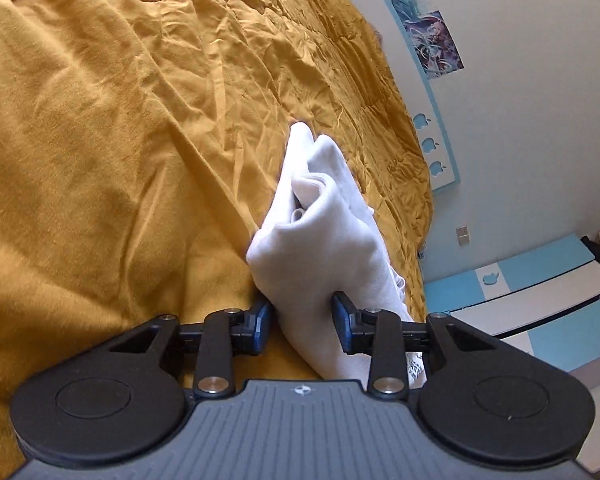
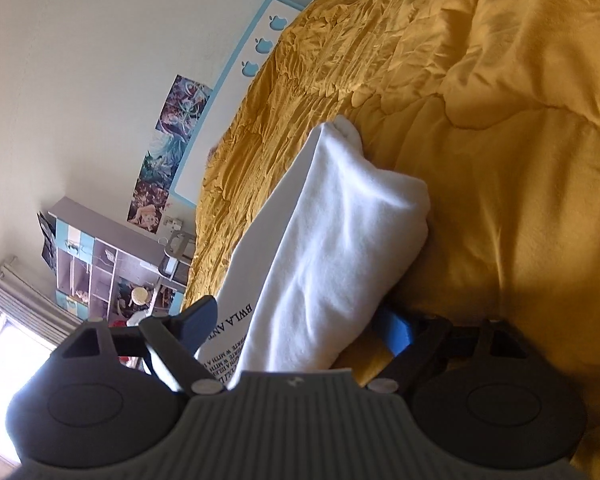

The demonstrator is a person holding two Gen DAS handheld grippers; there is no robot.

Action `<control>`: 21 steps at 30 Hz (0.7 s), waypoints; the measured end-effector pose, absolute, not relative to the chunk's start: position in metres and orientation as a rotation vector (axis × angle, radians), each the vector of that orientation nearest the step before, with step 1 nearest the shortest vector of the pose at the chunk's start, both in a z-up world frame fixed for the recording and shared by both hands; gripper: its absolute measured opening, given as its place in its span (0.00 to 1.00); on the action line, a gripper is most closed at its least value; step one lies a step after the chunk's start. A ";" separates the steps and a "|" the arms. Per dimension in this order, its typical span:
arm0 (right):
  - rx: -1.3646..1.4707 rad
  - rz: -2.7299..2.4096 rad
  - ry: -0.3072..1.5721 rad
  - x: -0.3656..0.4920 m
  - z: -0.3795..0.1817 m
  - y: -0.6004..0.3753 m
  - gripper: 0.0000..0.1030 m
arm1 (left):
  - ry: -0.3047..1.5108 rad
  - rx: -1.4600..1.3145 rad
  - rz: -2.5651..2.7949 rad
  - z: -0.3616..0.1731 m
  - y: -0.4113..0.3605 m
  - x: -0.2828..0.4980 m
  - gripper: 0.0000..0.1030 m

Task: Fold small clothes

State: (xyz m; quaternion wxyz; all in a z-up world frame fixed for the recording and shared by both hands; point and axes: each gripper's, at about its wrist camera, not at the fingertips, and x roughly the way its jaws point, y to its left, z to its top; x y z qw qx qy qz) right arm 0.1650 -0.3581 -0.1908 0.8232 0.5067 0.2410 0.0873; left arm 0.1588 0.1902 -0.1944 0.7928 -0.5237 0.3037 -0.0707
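In your left wrist view, your left hand-held gripper (image 1: pixel 302 322) clamps its blue pads on the bunched white garment (image 1: pixel 320 236), which lies on the mustard bed cover (image 1: pixel 120 120) near the bed's edge.

In your right wrist view, your right hand-held gripper (image 2: pixel 296 326) grips the same garment (image 2: pixel 332 240), printed text showing at its lower edge.

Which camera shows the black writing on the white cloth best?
The right wrist view: the black lettering on the white garment is large and partly readable. The left wrist view shows only a tiny unreadable patch beside a finger.
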 end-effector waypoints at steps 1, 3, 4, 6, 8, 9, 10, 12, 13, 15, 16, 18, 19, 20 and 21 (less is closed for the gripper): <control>1.089 0.175 0.498 0.165 -0.192 -0.358 0.69 | 0.650 -1.136 -0.166 -0.196 0.192 0.161 0.33; 1.095 0.140 0.489 0.165 -0.196 -0.358 0.45 | 0.639 -1.142 -0.189 -0.197 0.193 0.163 0.17; 1.100 0.115 0.495 0.165 -0.200 -0.359 0.27 | 0.631 -1.135 -0.195 -0.196 0.193 0.164 0.11; 1.144 0.109 0.480 0.163 -0.206 -0.363 0.14 | 0.615 -1.102 -0.196 -0.193 0.191 0.161 0.08; 1.149 0.138 0.442 0.160 -0.201 -0.364 0.12 | 0.593 -1.045 -0.199 -0.181 0.184 0.156 0.07; 1.140 0.150 0.429 0.158 -0.198 -0.364 0.11 | 0.583 -1.025 -0.203 -0.176 0.182 0.153 0.07; 1.136 0.159 0.418 0.155 -0.194 -0.364 0.11 | 0.578 -1.012 -0.209 -0.172 0.181 0.150 0.07; 1.152 0.161 0.418 0.152 -0.192 -0.365 0.11 | 0.570 -1.001 -0.220 -0.167 0.179 0.146 0.06; 1.165 0.157 0.422 0.150 -0.192 -0.365 0.11 | 0.566 -1.003 -0.227 -0.164 0.179 0.143 0.06; 1.174 0.162 0.417 0.147 -0.190 -0.365 0.11 | 0.566 -1.006 -0.232 -0.161 0.180 0.138 0.06; 1.178 0.170 0.408 0.145 -0.188 -0.365 0.11 | 0.564 -1.004 -0.234 -0.158 0.180 0.136 0.06; 1.193 0.185 0.392 0.140 -0.184 -0.365 0.11 | 0.558 -0.997 -0.240 -0.153 0.182 0.129 0.06; 1.208 0.196 0.386 0.136 -0.182 -0.365 0.11 | 0.553 -0.999 -0.244 -0.151 0.184 0.126 0.06; 1.221 0.201 0.384 0.133 -0.181 -0.365 0.11 | 0.547 -1.005 -0.249 -0.149 0.187 0.121 0.06; 1.239 0.209 0.381 0.129 -0.180 -0.366 0.11 | 0.542 -1.011 -0.253 -0.147 0.189 0.117 0.05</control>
